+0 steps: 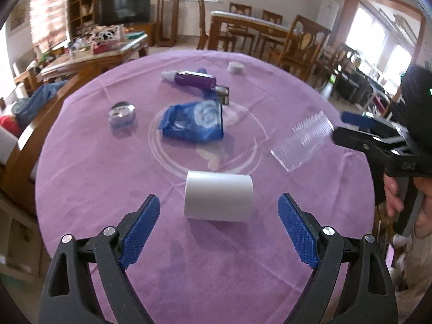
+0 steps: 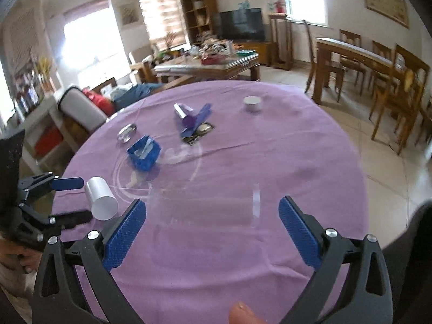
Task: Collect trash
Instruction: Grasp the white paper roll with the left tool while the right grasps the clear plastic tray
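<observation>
A white paper cup (image 1: 218,199) lies on its side on the purple-clothed round surface (image 1: 108,189), just ahead of the left hand-held gripper (image 1: 218,232), whose jaws stand wide and empty. A clear ribbed plastic cup (image 1: 303,141) lies ahead of the right hand-held gripper (image 2: 212,232), likewise open and holding nothing. Farther off sit a crumpled blue wrapper (image 1: 193,122) and a purple tube (image 1: 193,79). Either cup could roll away if a pad nudges its curved side, and the thin plastic may crush under a hard squeeze.
</observation>
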